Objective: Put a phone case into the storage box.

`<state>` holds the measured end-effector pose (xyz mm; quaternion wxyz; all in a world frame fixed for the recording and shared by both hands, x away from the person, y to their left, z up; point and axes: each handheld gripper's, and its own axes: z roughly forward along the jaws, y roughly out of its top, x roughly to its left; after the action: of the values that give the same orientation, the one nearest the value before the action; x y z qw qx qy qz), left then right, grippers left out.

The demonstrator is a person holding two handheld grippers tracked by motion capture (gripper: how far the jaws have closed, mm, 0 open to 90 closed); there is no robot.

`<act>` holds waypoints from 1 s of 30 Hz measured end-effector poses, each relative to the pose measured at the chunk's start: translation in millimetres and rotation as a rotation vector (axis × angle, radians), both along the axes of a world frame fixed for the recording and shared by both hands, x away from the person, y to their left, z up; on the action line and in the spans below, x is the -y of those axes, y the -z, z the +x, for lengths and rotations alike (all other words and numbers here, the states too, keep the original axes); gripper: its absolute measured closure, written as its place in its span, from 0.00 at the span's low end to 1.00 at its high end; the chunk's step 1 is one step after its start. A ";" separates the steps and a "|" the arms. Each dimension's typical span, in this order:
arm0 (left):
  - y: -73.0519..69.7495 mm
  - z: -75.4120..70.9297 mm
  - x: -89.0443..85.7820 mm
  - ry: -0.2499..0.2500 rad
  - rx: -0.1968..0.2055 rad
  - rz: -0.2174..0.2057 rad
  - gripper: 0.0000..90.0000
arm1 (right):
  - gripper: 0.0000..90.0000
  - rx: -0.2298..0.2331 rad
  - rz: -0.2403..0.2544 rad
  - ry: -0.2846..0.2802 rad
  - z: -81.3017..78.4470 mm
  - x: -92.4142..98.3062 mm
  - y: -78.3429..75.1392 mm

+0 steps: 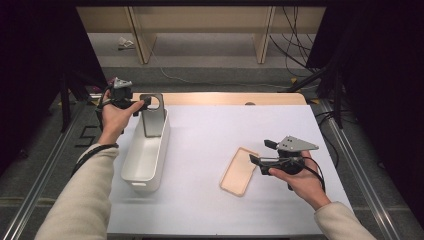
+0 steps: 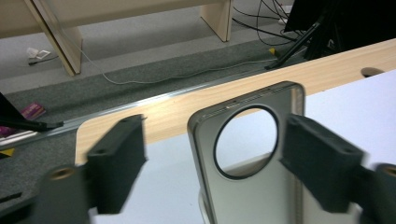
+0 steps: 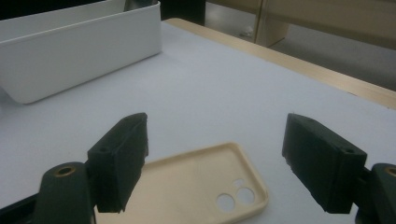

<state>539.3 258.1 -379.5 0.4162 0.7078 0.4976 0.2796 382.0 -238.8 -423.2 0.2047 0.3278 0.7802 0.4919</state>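
Grey phone case [image 1: 151, 117] stands upright in the far end of the white bin [image 1: 145, 155], leaning against its far wall, with the round cut-out at the top. We see our left gripper [image 1: 145, 102] at that top edge, jaws spread; in the left gripper view the grey phone case [image 2: 252, 158] sits between the two pads, its right edge close against the right pad, while the left pad stands clear of it. Whether the right pad presses on it we cannot tell.

Our right gripper [image 1: 260, 152] hovers with jaws spread wide, nothing between them, just beside the cream phone case [image 1: 239, 171], which lies flat with its hollow side up on the white table [image 1: 210, 135]. In the right gripper view the cream phone case [image 3: 201, 186] lies below and between the pads, its camera holes toward the near corner.

Between the bin and the cream phone case we have a broad bare strip of table. The bin sits close to the table's left edge; a wooden strip [image 1: 225, 98] runs along the far edge. No writing or brand mark is readable on anything.
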 end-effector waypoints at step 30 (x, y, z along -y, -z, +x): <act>12.4 -180.4 26.4 0.195 0.070 -0.049 0.01 | 0.24 -0.010 0.012 -0.005 -4.3 5.1 0.0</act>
<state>358.8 231.7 -391.9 0.4758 0.7323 0.4180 0.2503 377.7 -243.9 -423.2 0.1978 0.3296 0.7791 0.4952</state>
